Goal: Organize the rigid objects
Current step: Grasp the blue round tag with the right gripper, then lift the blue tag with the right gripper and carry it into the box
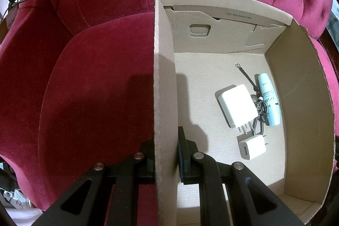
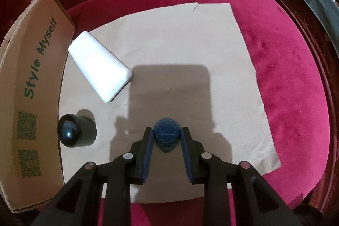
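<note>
**A:** Your right gripper (image 2: 167,137) is down over the blue key fob (image 2: 166,133), which lies flat on the brown paper sheet (image 2: 169,39) spread across the red seat cushion (image 2: 292,86). The jaws stand either side of the round body, hard against its edges; I read that as clamped on the fob, though the contact on the left pad is hard to make out.

**B:** And how will it handle?

**A:** Light, stiff plastic, thin and smooth-edged, I'd judge. It won't crush, but a disc that flat can pivot or squirt out between pads. You've got the widest part of the round body, which looks the right place; the little loop end near you is too narrow to trust.

**B:** The other hand?

**A:** Your left gripper (image 1: 167,154) is clenched on the side wall of the cardboard box (image 1: 165,77), one finger outside and one inside, steadying it. In the box already: a large white charger (image 1: 237,105), a small white charger (image 1: 252,146), a pale blue tube (image 1: 270,99) and a keyring with a braided cord (image 1: 259,108).

**B:** What's left on the paper?

**A:** A white power bank (image 2: 99,67) and a black cylinder (image 2: 76,132), both beside the box.
</note>
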`<state>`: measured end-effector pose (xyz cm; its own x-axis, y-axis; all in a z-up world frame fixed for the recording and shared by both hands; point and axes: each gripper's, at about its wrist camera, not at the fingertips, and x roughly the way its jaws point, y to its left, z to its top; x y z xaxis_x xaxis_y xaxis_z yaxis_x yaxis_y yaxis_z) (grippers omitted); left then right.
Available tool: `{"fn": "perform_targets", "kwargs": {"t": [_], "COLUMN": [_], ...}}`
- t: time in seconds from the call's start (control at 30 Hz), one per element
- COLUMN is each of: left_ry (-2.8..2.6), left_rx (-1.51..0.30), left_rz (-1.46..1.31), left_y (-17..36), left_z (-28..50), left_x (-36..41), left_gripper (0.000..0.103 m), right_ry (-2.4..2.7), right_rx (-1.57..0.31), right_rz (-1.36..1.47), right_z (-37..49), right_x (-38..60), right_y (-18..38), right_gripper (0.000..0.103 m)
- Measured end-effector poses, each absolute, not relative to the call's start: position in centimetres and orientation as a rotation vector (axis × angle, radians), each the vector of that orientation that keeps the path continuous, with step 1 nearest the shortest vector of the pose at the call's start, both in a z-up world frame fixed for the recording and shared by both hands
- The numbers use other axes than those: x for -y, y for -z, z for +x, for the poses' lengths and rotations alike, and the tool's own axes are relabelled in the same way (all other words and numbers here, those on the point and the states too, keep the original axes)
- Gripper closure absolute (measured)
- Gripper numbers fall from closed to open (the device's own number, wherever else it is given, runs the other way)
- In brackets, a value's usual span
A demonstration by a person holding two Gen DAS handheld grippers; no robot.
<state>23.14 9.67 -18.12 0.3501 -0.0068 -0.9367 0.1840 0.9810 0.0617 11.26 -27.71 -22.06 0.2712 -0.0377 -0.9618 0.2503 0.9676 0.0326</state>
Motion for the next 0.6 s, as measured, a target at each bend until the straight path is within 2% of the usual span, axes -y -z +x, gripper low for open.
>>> {"fn": "perform_targets", "kwargs": {"t": [0.6], "left_ry": [0.124], "left_rx": [-1.208], "left_rz": [0.168], "left_y": [18.1], "left_z": [22.9], "left_x": [-9.5], "left_gripper": [0.089], "right_ry": [0.2], "right_rx": [-1.23], "right_rz": [0.18], "right_z": [10.7], "right_x": [24.2], "right_y": [19.0], "right_gripper": [0.076]}}
